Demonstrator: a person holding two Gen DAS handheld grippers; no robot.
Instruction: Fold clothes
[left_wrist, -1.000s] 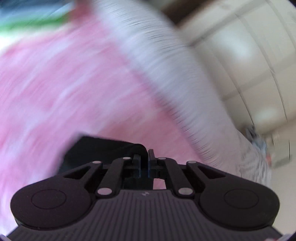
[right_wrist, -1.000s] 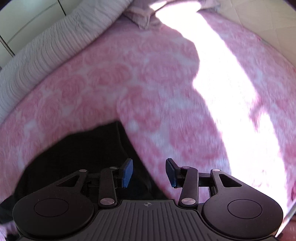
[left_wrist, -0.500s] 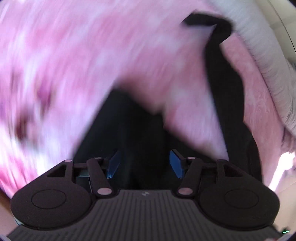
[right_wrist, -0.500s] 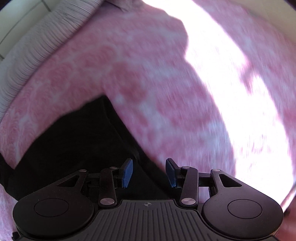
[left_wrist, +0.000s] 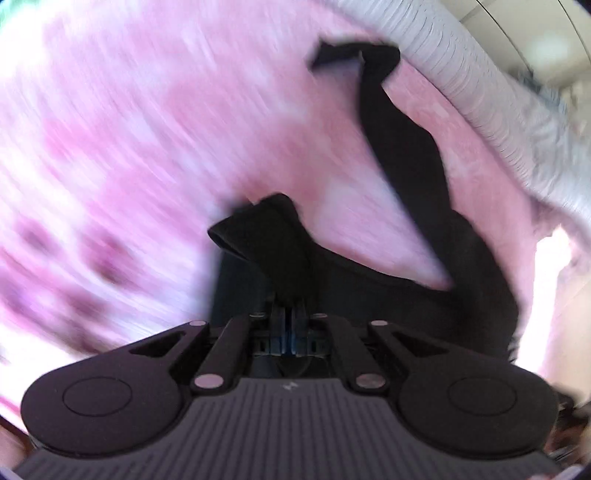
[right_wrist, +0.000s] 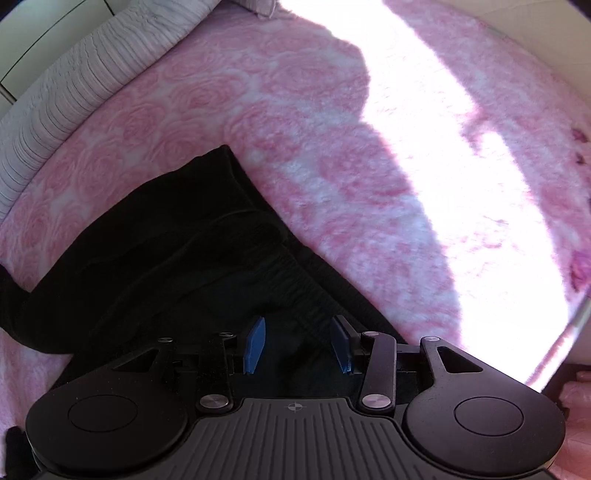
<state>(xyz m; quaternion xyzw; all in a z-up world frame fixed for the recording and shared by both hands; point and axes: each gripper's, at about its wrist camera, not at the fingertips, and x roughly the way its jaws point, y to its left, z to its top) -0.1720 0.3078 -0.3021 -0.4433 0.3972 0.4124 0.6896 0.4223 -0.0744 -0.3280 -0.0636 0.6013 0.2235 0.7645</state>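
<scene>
A pair of black trousers (left_wrist: 406, 192) lies on a pink rose-patterned blanket (left_wrist: 147, 129). In the left wrist view one leg stretches away to the top right. My left gripper (left_wrist: 290, 314) is shut on a bunched fold of the black trousers, which rises just ahead of the fingers. In the right wrist view the trousers (right_wrist: 155, 243) spread to the left, with the ribbed waistband running between the fingers. My right gripper (right_wrist: 297, 345) is open, its blue pads (right_wrist: 255, 345) on either side of the waistband.
A grey striped bolster (right_wrist: 62, 96) runs along the far edge of the blanket (right_wrist: 314, 129); it also shows in the left wrist view (left_wrist: 480, 85). A bright band of sunlight (right_wrist: 480, 184) crosses the blanket on the right. Pale cupboard doors (left_wrist: 535, 29) stand behind.
My left gripper was open half a second ago and has shut on a fold of the trousers. My right gripper stayed open and moved over the waistband.
</scene>
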